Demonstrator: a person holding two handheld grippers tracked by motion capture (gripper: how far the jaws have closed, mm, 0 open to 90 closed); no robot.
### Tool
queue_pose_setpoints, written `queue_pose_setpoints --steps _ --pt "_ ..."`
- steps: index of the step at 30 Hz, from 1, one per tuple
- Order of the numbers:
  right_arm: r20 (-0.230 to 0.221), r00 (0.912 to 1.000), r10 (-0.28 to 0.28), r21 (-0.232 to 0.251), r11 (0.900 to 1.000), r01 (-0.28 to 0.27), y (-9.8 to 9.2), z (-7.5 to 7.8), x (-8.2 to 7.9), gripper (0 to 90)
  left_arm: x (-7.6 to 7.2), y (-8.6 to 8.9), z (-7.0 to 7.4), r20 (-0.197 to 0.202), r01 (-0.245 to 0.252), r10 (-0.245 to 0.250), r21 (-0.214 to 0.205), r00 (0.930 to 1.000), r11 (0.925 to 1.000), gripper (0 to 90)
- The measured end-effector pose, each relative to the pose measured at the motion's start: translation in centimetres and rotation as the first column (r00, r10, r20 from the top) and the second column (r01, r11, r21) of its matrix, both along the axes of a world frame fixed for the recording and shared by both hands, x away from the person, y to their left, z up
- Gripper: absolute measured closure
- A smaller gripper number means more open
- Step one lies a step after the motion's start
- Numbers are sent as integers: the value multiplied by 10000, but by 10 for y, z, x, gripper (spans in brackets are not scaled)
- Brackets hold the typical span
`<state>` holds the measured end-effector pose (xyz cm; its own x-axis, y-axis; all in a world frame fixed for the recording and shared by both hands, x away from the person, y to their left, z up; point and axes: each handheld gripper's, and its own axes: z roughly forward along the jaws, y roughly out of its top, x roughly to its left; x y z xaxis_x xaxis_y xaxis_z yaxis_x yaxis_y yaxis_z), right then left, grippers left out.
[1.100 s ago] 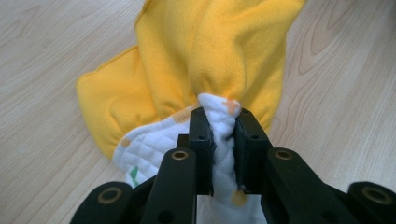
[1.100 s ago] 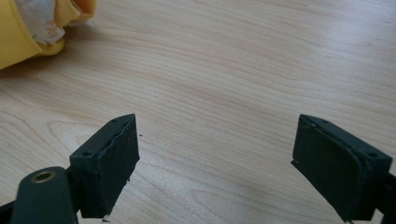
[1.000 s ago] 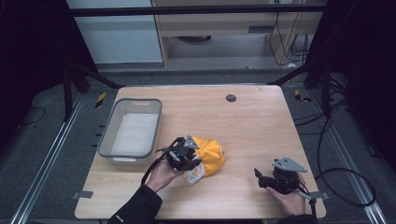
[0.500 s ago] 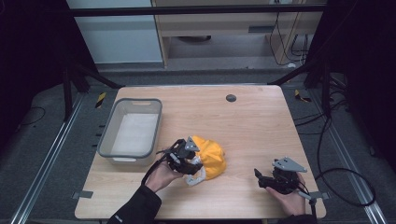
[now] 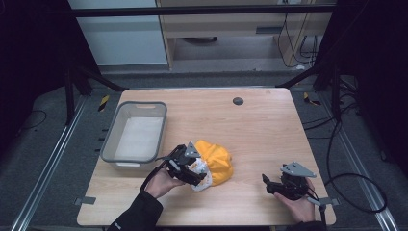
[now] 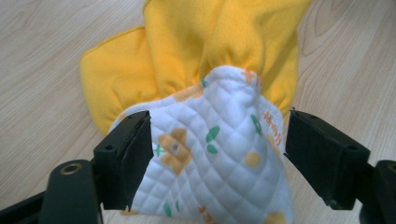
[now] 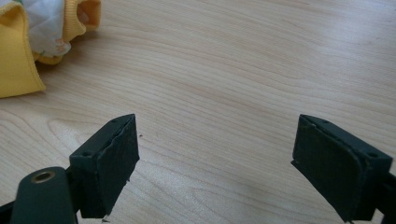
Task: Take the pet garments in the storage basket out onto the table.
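Note:
A small yellow garment [image 5: 220, 161] with a white quilted, printed part [image 6: 219, 168] lies bunched on the wooden table [image 5: 260, 139] near the front. My left gripper [image 5: 194, 175] sits at its left side. Its jaws have just been opening and now stand open around the white quilted part; the right pad [image 6: 317, 149] is clear of the cloth. My right gripper [image 5: 267, 184] rests open near the front right edge, with bare wood between its pads [image 7: 116, 154]. A corner of the garment [image 7: 28, 42] shows at the top left of the right gripper view.
A grey plastic basin [image 5: 108, 144] stands at the table's left side, with nothing showing inside it. A small black round cap [image 5: 237, 101] sits at the table's far middle. Dark frame posts and cables surround the table.
The left hand has shifted a little at the garment's left side, and the cloth has settled slightly. The right hand has kept still.

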<state>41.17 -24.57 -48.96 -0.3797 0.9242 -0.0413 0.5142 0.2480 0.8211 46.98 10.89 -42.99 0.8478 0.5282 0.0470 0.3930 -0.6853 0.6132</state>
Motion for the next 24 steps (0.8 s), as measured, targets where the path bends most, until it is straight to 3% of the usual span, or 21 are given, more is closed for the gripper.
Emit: queue_pose_setpoints --steps 6,17,24 --pt "34 10000 -12 39 10000 12 0 0 0 140 -6 10 -1 287 -440 450 -350 9986 9984 187" --pt "76 10000 -19 31 10000 19 -1 1 -1 136 -19 30 -4 616 -791 839 -762 9946 9939 175" --pt "80 10000 -39 27 10000 38 -2 0 -1 135 -30 47 -7 1034 -1473 1563 -901 9823 9850 136"
